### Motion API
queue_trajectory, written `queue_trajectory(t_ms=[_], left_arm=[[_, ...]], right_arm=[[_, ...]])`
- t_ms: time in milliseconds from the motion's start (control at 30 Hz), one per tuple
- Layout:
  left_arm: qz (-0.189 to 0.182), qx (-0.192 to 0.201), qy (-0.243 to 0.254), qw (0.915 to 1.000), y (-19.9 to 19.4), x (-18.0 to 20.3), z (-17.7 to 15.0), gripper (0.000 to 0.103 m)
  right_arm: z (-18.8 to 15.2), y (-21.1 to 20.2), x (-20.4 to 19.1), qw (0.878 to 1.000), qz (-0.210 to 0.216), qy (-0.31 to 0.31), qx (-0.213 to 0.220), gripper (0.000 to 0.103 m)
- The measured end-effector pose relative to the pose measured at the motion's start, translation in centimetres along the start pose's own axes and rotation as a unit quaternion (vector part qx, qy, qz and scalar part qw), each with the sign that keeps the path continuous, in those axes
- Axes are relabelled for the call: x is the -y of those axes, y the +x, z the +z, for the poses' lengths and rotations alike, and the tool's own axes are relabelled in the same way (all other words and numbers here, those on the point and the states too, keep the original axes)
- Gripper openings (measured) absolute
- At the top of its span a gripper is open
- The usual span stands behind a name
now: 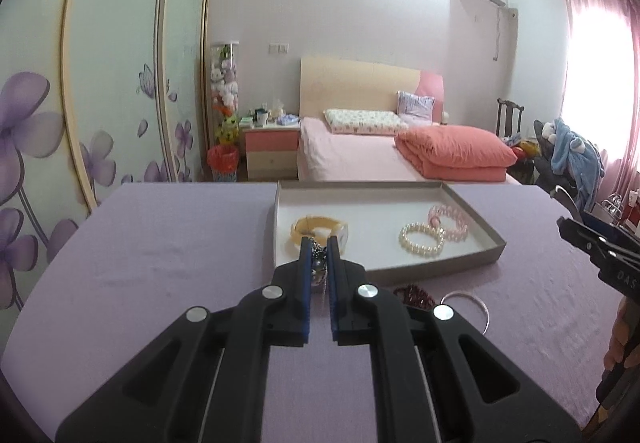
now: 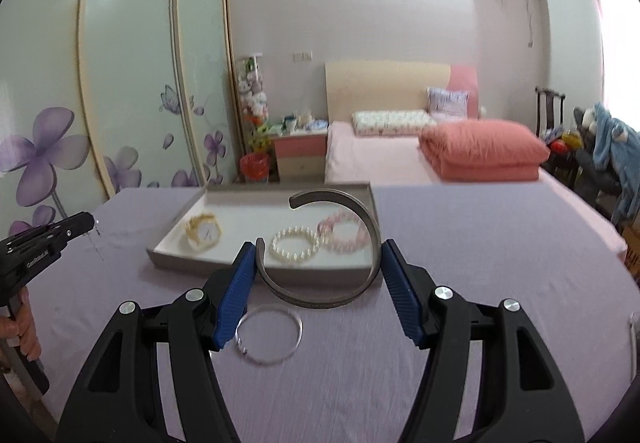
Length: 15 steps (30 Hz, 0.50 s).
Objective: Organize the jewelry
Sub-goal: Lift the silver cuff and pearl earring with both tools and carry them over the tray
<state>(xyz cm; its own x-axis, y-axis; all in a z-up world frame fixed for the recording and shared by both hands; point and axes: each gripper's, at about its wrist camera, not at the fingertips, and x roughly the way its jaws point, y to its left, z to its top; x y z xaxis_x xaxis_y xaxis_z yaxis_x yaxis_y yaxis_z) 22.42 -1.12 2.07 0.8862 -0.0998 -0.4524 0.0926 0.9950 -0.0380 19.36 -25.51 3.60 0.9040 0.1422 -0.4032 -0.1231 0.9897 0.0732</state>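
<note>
The left tongs [image 1: 320,243] are clenched on a small dark, sparkly trinket [image 1: 319,263], held above the worktop [image 1: 160,263] just short of the tray [image 1: 460,259]. The right tongs [image 2: 318,253] grasp a grey open cuff bangle [image 2: 374,239] across its width, lifted before the tray. A thin clear ring [image 2: 269,335] lies on the worktop below them. Watch [image 2: 204,233], pearl bracelet [image 2: 295,245] and pink bracelet [image 2: 344,235] rest inside.
</note>
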Motion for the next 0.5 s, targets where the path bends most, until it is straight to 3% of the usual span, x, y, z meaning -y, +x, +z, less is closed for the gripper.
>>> queue_trajectory(t_ms=[200,500], left_arm=[[-0.002,0.02,0.007,0.9998,0.3,0.7,0.8,0.008],[0.001,0.045,0.018,0.9988,1.9,1.7,2.3,0.008]], right_arm=[[1.4,0.2,-0.3,0.999,-0.012,-0.014,0.036,0.064],[2.3,2.4,-0.6,0.999,-0.007,-0.014,0.048,0.064]])
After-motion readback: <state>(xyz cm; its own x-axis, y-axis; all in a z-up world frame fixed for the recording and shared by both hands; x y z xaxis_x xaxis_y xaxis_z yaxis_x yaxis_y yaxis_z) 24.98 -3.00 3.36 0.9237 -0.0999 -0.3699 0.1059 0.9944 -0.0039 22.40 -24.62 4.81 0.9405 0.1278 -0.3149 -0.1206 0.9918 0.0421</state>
